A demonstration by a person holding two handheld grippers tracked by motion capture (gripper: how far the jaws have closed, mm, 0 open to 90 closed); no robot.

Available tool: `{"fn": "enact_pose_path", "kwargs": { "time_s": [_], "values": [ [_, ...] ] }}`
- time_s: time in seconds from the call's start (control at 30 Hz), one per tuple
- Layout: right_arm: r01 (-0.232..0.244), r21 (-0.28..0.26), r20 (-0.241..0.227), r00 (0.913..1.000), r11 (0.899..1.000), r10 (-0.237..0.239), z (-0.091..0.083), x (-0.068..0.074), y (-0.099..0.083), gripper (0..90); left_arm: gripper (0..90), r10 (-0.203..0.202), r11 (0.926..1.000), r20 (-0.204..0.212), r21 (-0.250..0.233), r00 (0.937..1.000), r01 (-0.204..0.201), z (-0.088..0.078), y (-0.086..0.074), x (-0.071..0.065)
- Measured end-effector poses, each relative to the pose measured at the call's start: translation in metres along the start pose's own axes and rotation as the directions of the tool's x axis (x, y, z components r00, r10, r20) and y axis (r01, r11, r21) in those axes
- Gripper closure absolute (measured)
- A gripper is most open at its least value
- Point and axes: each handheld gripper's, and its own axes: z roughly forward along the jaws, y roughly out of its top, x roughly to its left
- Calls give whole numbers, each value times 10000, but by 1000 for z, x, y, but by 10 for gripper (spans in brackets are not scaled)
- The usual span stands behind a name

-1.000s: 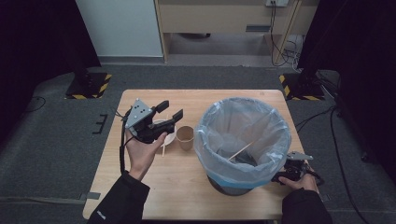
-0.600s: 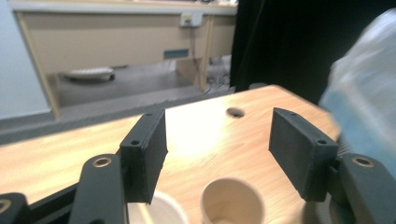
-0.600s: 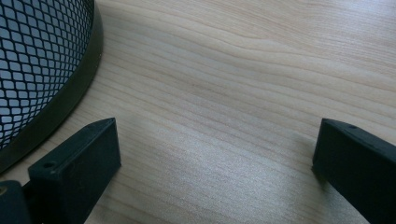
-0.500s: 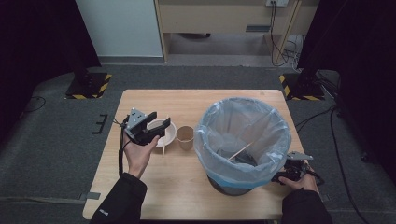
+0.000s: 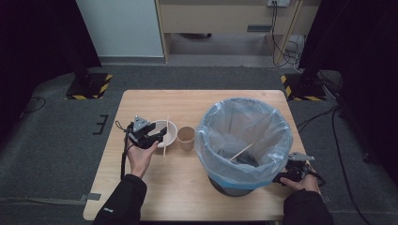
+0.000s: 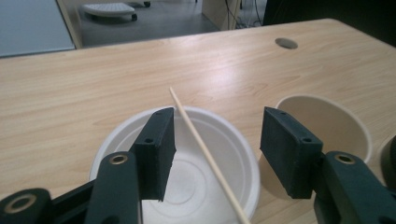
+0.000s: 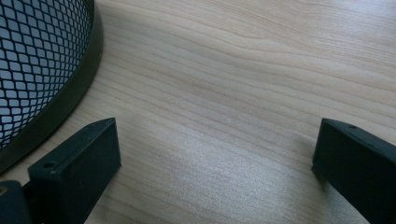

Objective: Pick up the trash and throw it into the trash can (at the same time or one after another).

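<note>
Wooden stick [image 6: 205, 154] lies across the white bowl [image 5: 165, 133], just left of the paper cup [image 5: 187, 138]. Left tongs [image 6: 215, 149] straddle the stick without touching it, having just been closing. Right tongs [image 7: 212, 172] stand wide on the surface [image 5: 187, 187] beside the bin [image 5: 241, 140].

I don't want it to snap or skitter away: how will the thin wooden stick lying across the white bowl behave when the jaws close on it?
The wooden stick looks thin and straight, so probably stiff but easy to snap. It rests on the rim of the white bowl, so a nudge may roll it off. The bowl looks light and may slide too.
</note>
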Motion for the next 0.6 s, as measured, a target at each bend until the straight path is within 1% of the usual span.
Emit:
{"fn": "enact_pose_path", "kwargs": {
  "time_s": [0.13, 0.23, 0.37, 0.43, 0.5, 0.6],
  "values": [
    [0, -1, 1, 10000, 10000, 0, 0, 0, 0, 11, 462, 67, 9993, -59, 374, 10000, -65, 8, -7, 4],
    [-4, 0, -1, 10000, 10000, 4, 0, 0, 0, 11, 469, -78, 9978, -11, 665, 10000, 79, 16, -11, 7],
    [-3, 1, 0, 10000, 10000, 3, 0, 0, 0, 11, 492, -52, 9965, 36, 830, 10000, 49, 21, -13, 6],
    [-3, 2, -1, 10000, 10000, 3, 0, 0, 0, 11, 503, 11, 9947, 22, 1027, 10000, -14, 26, -16, 5],
    [-2, 0, 1, 10000, 10000, 2, 0, 0, 0, 11, 514, 8, 9945, 36, 1050, 10000, -12, 28, -16, 4],
    [-5, 0, -1, 10000, 10000, 5, 0, 0, 0, 11, 527, 44, 9924, 53, 1232, 10000, -50, 33, -18, 2]
  ]
}}
